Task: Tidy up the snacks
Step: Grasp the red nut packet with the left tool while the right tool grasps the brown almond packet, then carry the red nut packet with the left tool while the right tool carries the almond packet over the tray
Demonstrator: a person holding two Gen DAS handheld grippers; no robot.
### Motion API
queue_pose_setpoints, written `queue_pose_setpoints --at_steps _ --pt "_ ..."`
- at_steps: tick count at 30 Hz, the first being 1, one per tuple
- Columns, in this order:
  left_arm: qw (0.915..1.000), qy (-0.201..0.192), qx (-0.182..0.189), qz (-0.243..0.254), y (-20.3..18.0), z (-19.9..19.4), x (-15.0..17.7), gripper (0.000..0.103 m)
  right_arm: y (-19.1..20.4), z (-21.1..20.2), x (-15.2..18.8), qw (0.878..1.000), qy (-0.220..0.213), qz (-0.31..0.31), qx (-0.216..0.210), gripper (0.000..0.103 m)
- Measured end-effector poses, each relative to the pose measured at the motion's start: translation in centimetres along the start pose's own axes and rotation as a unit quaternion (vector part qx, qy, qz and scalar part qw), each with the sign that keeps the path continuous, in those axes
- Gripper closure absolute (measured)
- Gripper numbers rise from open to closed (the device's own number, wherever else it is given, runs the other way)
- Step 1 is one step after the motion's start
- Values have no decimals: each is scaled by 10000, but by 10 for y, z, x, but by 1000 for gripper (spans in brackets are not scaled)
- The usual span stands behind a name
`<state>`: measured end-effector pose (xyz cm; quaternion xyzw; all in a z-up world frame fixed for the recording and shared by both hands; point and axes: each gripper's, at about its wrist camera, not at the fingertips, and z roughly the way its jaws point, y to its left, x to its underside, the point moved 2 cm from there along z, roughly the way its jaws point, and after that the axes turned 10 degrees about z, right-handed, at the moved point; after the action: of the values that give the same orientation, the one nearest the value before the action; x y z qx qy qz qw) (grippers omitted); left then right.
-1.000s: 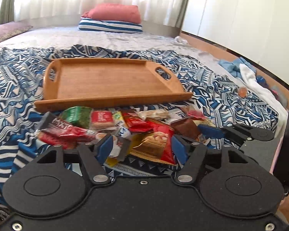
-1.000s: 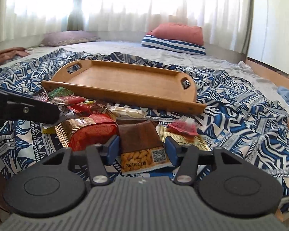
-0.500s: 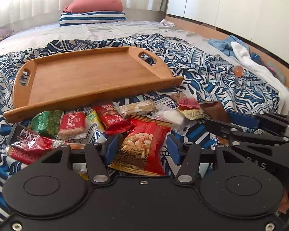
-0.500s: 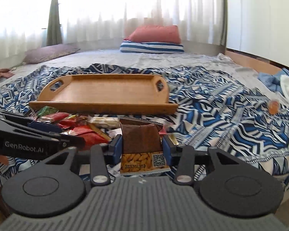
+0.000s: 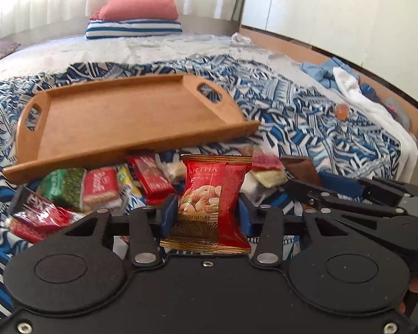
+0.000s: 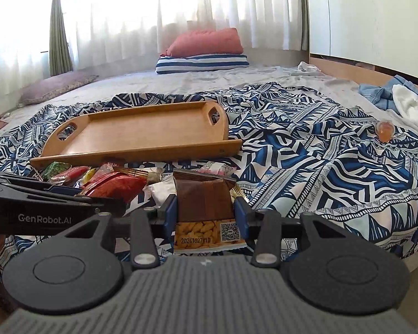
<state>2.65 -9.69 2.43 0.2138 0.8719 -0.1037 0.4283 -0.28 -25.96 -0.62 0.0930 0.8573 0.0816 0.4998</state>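
An empty wooden tray (image 5: 119, 117) (image 6: 142, 133) lies on the patterned blue cloth. Several snack packets (image 5: 103, 186) (image 6: 69, 174) lie in a pile in front of it. My left gripper (image 5: 206, 211) is shut on a red and gold nut packet (image 5: 209, 194), lifted above the pile. My right gripper (image 6: 206, 211) is shut on a brown peanut packet (image 6: 204, 203), also lifted. The right gripper shows at the right in the left wrist view (image 5: 348, 197); the left gripper shows at the left in the right wrist view (image 6: 41, 203).
The blue cloth (image 6: 320, 161) covers the near part of a bed. Pillows (image 6: 203, 53) lie at the far end. A small orange cup (image 6: 385, 131) and loose clothes (image 6: 398, 97) lie to the right. A white wardrobe (image 5: 348, 22) stands along the right side.
Both grippers have closed on their packets and lifted them off the pile. The left gripper has swung right, so the tray now sits further left in its view.
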Motion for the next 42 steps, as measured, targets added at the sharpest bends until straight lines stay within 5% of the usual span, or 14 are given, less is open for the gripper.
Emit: queue_pose_setpoints --at_steps 6,24,42 --pt "9987 -256 -344 -260 29 -17 -29 60 4 13 -22 9998 78 158 -46 55" --pt "9869 -4 -1299 -953 145 17 -77 60 50 100 -99 9975 640 -98 -280 56" --pt "9817 497 -1518 -1037 174 70 -79 60 68 173 -108 9931 1153 -214 -27 56"
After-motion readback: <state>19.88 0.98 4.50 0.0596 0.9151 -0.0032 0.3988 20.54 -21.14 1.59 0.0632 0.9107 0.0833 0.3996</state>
